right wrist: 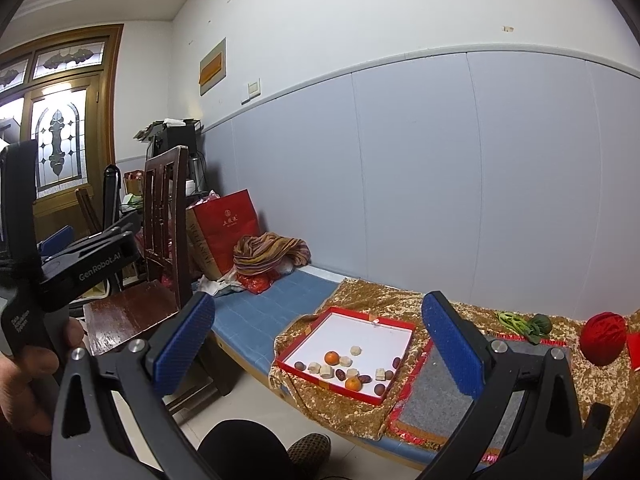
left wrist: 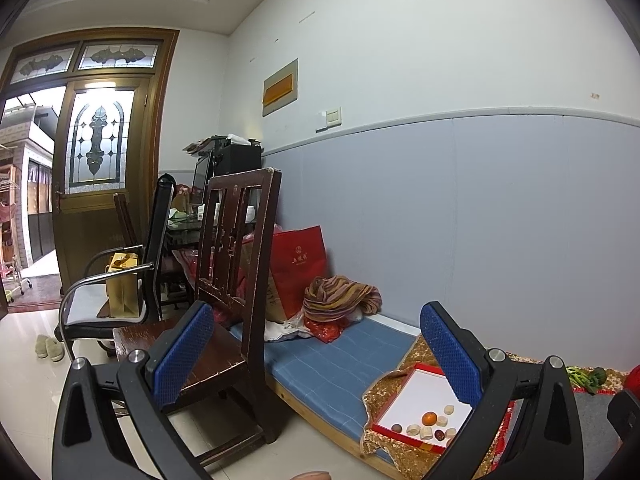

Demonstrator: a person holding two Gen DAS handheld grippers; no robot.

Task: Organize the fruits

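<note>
Both grippers, left gripper [left wrist: 316,352] and right gripper [right wrist: 318,340], hang wide apart, gripping nothing, well short of the red tray [right wrist: 372,318]. Inside that tray lie two oranges [right wrist: 331,357], dark dates [right wrist: 365,379] and pale chunks [right wrist: 345,360].

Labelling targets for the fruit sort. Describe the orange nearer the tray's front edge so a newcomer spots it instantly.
Find the low blue-padded bench along the wall, then the red-rimmed white tray on its gold cloth. That orange sits by the tray's near rim beside dark dates; the other orange lies further in, among pale chunks.
</note>
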